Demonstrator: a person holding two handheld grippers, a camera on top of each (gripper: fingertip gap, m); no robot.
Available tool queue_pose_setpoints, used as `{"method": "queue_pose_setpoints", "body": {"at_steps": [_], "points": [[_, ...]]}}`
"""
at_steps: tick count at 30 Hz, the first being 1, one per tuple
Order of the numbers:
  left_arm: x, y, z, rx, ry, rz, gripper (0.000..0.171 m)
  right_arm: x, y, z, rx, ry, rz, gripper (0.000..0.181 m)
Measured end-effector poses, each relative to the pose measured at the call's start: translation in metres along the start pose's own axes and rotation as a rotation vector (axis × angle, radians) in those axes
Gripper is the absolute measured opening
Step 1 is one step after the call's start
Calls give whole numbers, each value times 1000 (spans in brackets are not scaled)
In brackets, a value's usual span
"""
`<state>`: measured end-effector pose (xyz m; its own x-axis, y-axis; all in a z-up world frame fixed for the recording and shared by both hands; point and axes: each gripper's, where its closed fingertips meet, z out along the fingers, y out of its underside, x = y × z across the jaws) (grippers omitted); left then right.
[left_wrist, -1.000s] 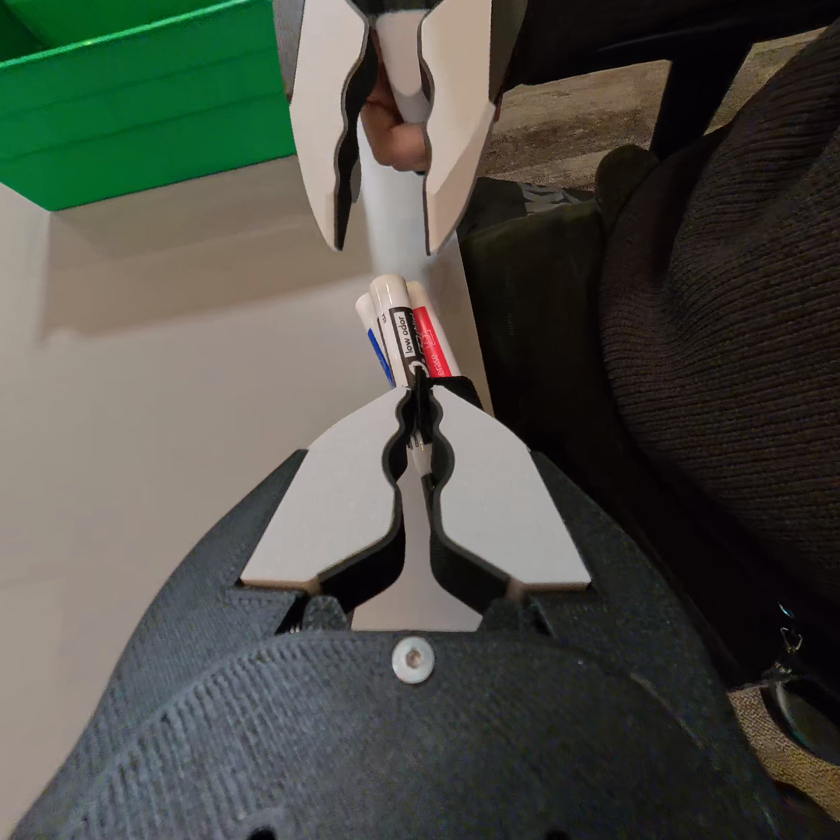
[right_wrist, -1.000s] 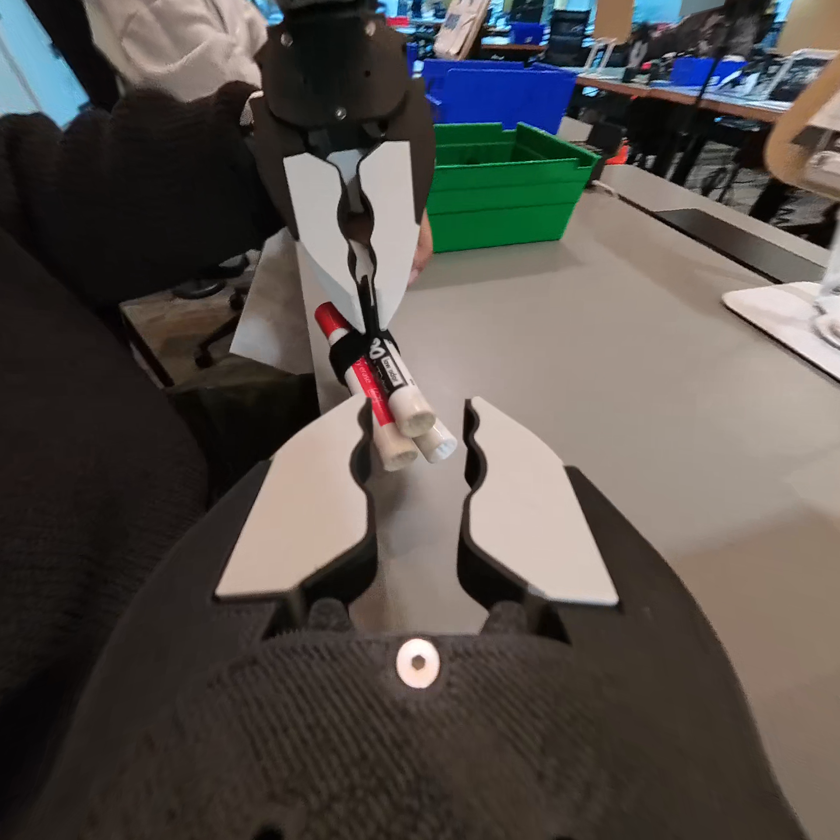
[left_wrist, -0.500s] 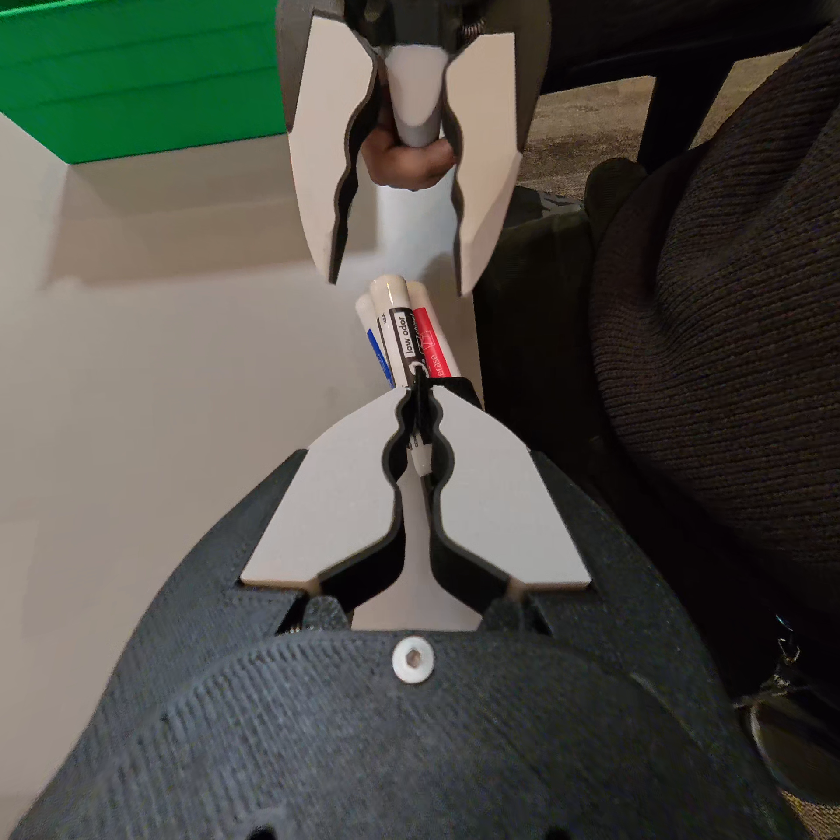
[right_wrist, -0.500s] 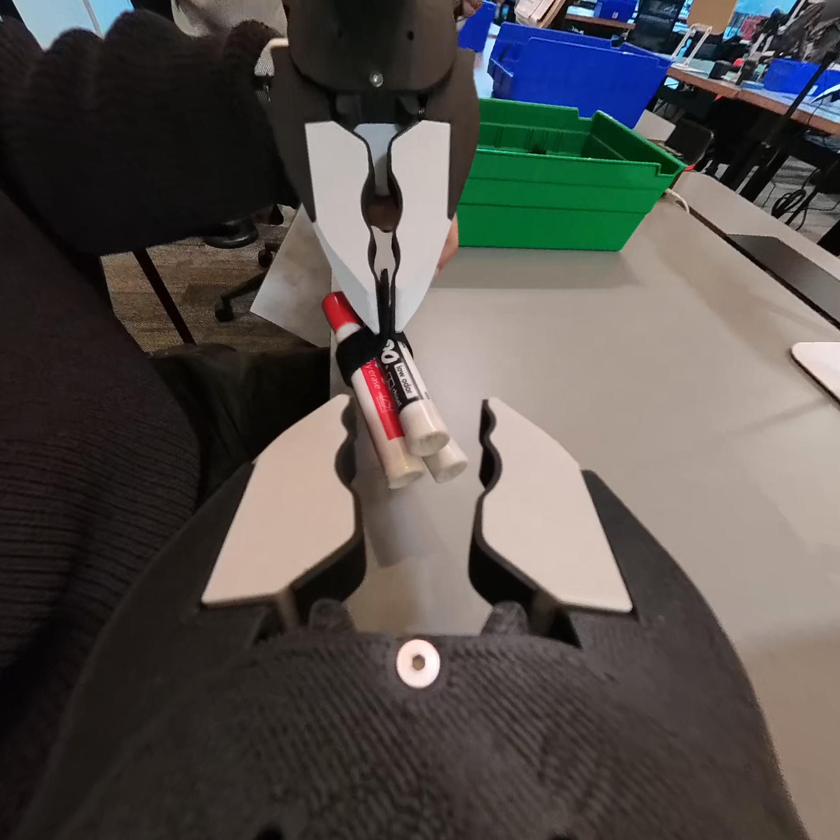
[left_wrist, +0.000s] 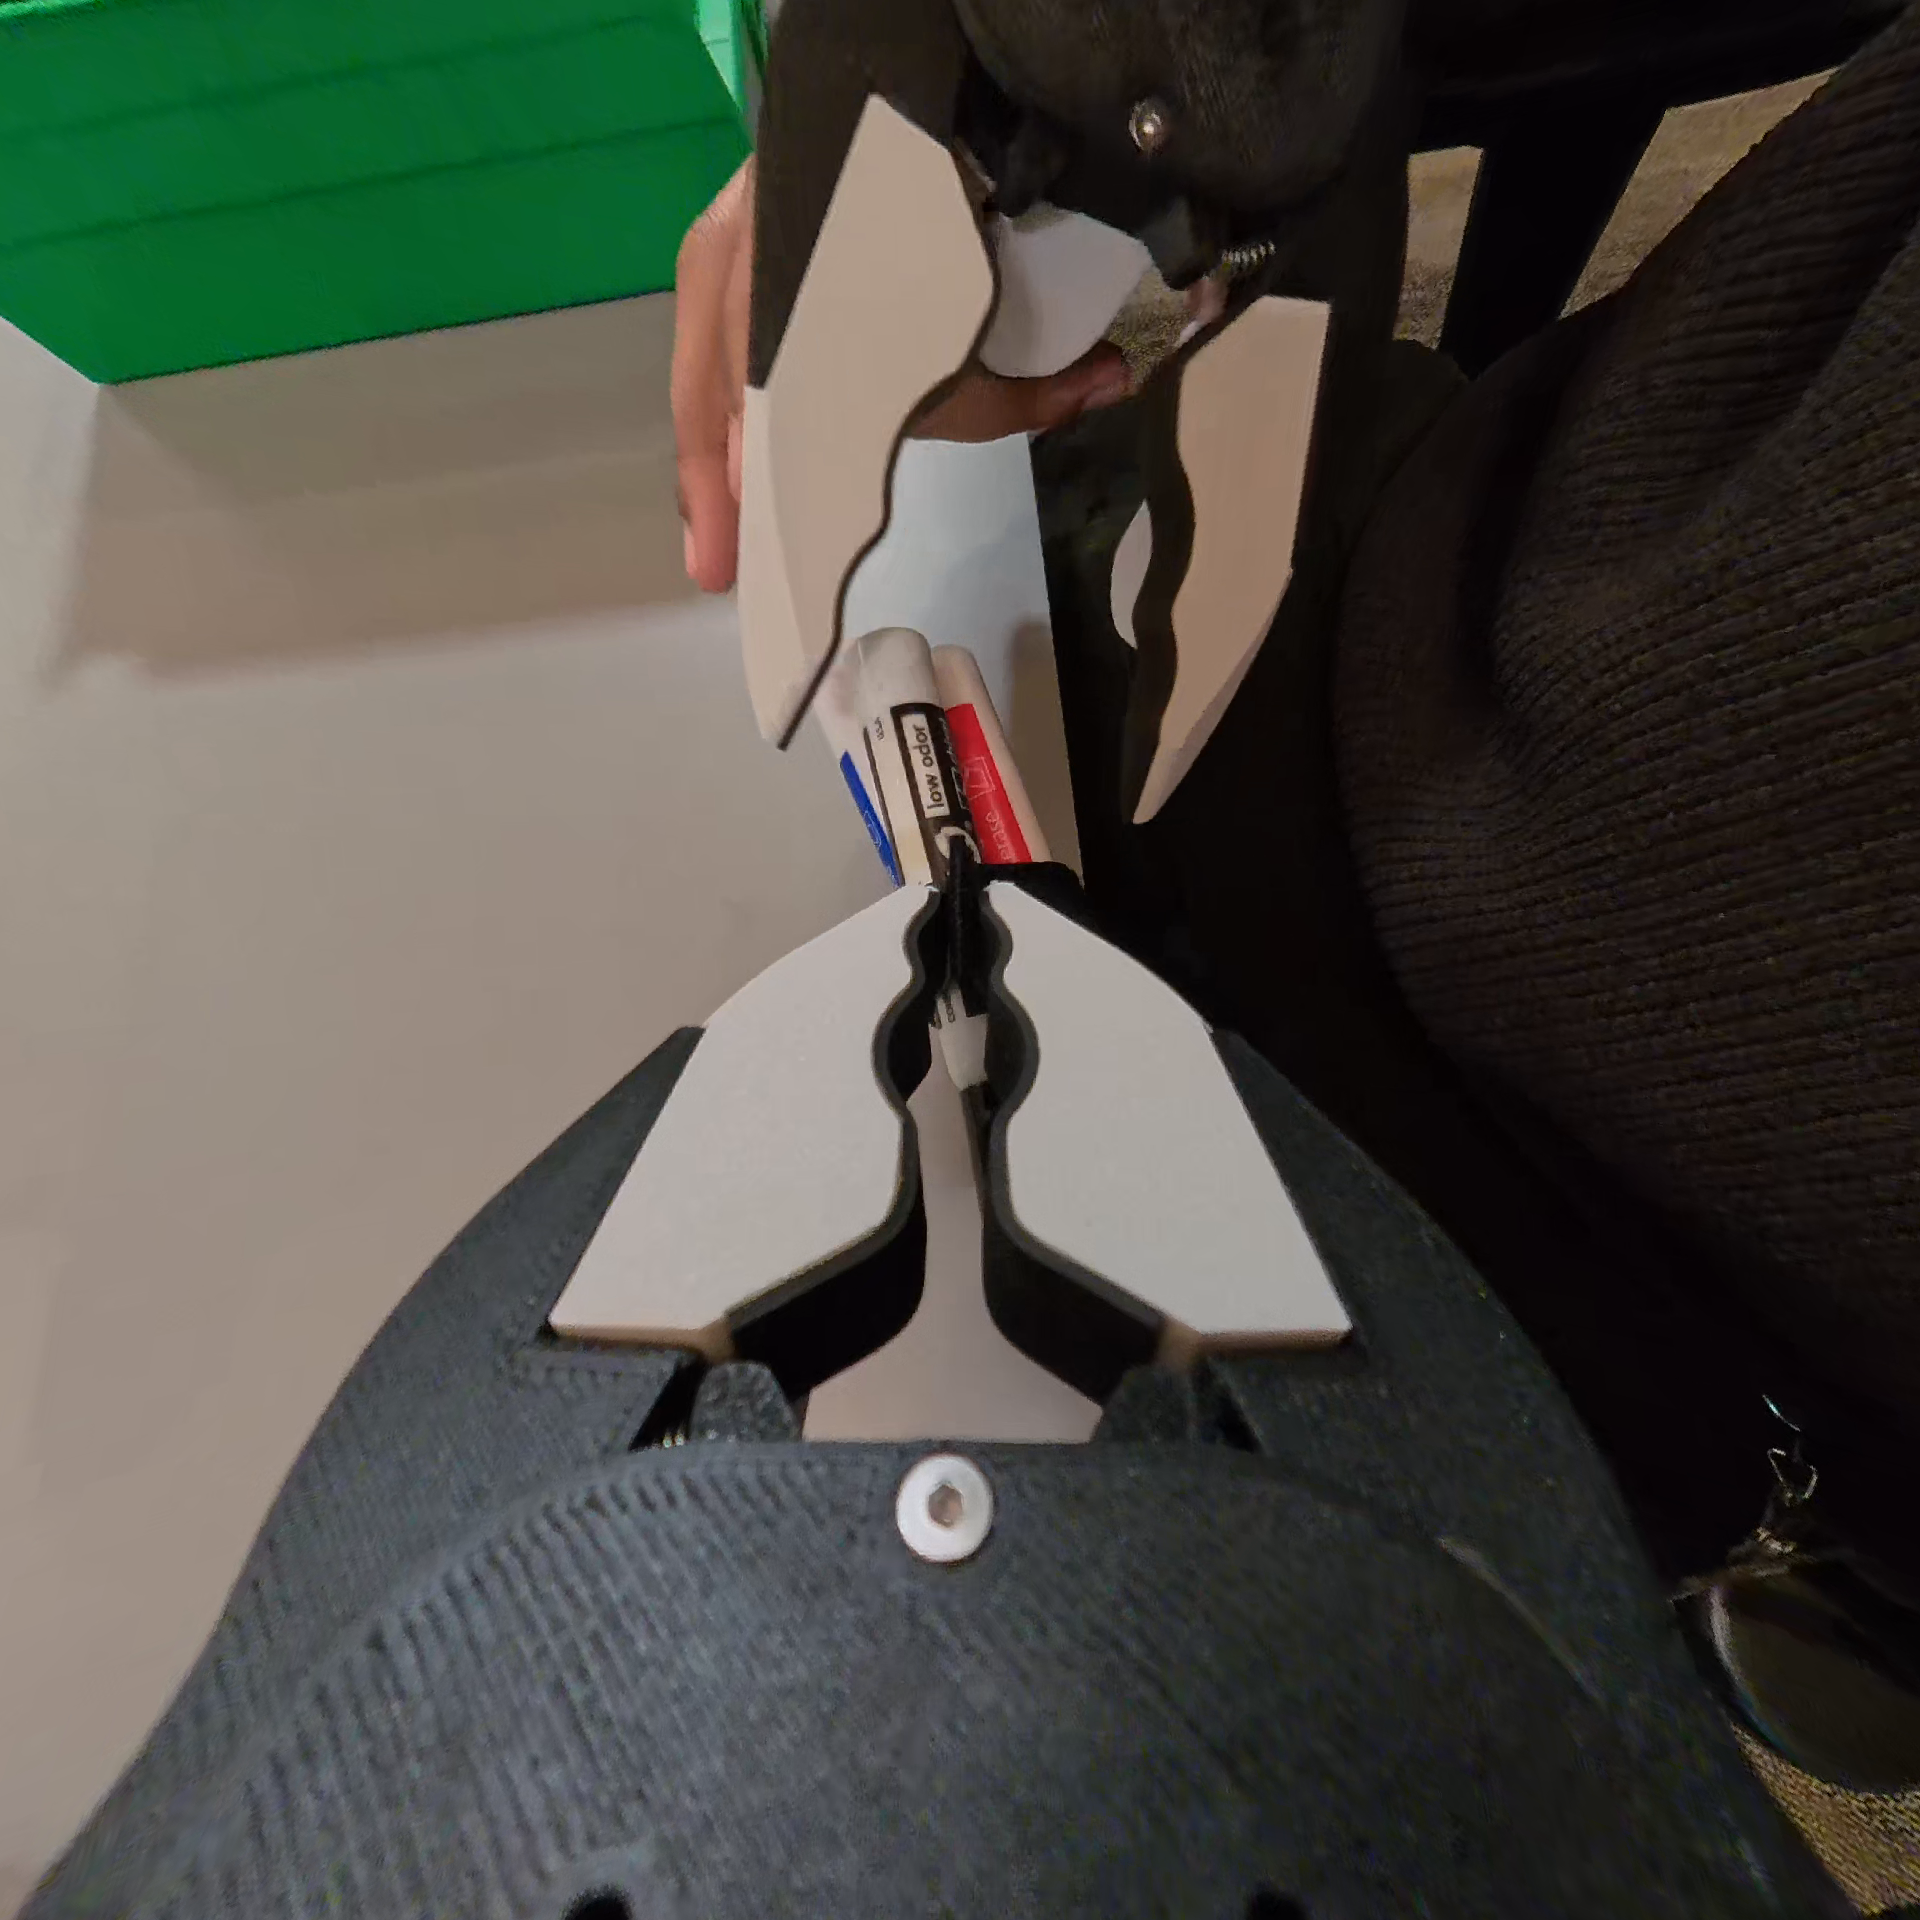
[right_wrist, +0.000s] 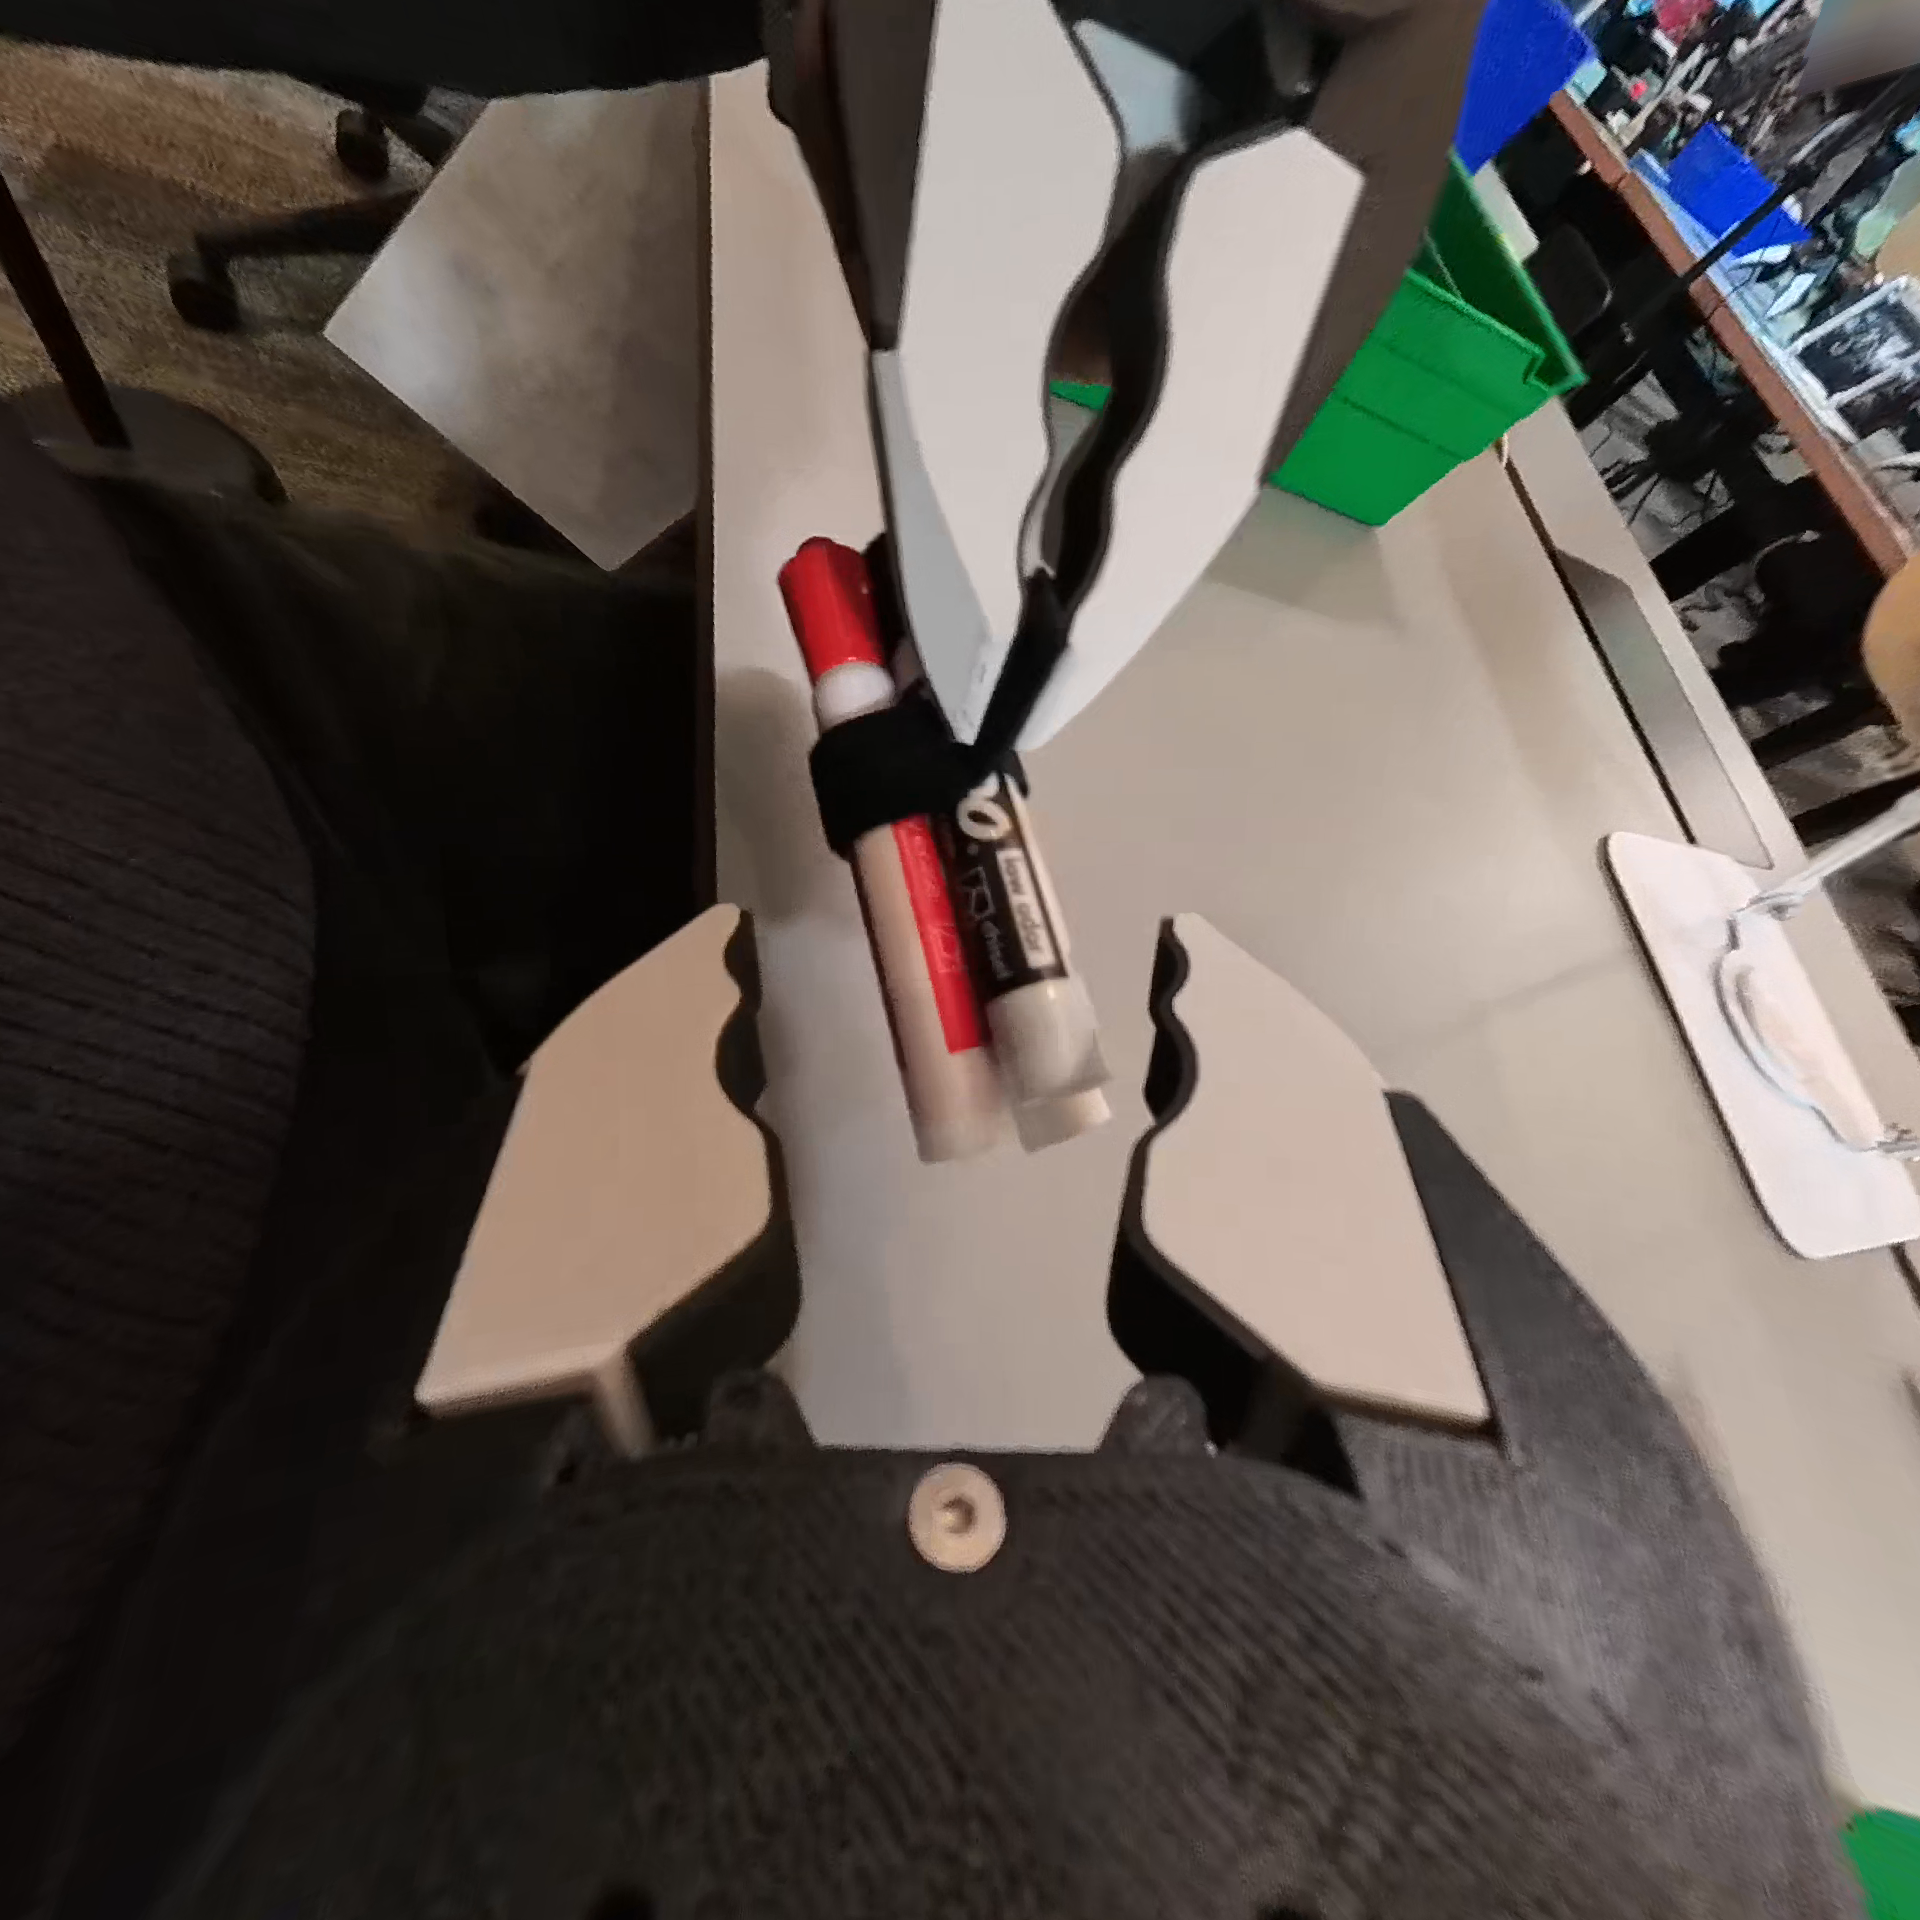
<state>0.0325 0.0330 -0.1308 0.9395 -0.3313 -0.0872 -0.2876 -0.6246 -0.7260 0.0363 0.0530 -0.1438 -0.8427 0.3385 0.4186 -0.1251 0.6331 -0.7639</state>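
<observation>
A bundle of three markers (left_wrist: 935, 769), red, black and blue, is tied with a black band (right_wrist: 883, 774). My left gripper (left_wrist: 956, 883) is shut on the band's loose end and holds the bundle above the table's near edge. It also shows in the right wrist view (right_wrist: 987, 727), pointing down at the band. My right gripper (right_wrist: 951, 920) is open, its fingers on either side of the markers' free ends (right_wrist: 997, 1091) without touching them. In the left wrist view the right gripper (left_wrist: 971, 769) comes in from above, jaws spread around the bundle.
A grey table (right_wrist: 1351, 779) lies under the bundle. A green bin (left_wrist: 364, 156) stands at its far side, also in the right wrist view (right_wrist: 1423, 384). A white pad (right_wrist: 1766, 1049) with a clear object lies at the right. A dark knit sleeve (left_wrist: 1662, 727) is close by. Only a small space, under 4 cm, lies between the two pairs of fingers.
My right gripper has moved in toward the bundle and opened wider, so its fingers now flank the markers' free ends. My left gripper has stayed shut on the band.
</observation>
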Motion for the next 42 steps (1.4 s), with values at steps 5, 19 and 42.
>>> {"method": "queue_pose_setpoints", "body": {"at_steps": [5,19,42], "points": [[3,-6,1,18,12,11,7,1,9,1,-22,-82,136,78],[-11,-6,-31,69,-63,-22,7,41,-5,-14,280,-163,734,86],[-10,-21,-36,116,-41,2,7,32,-41,-10,534,-545,1412,74]]}}
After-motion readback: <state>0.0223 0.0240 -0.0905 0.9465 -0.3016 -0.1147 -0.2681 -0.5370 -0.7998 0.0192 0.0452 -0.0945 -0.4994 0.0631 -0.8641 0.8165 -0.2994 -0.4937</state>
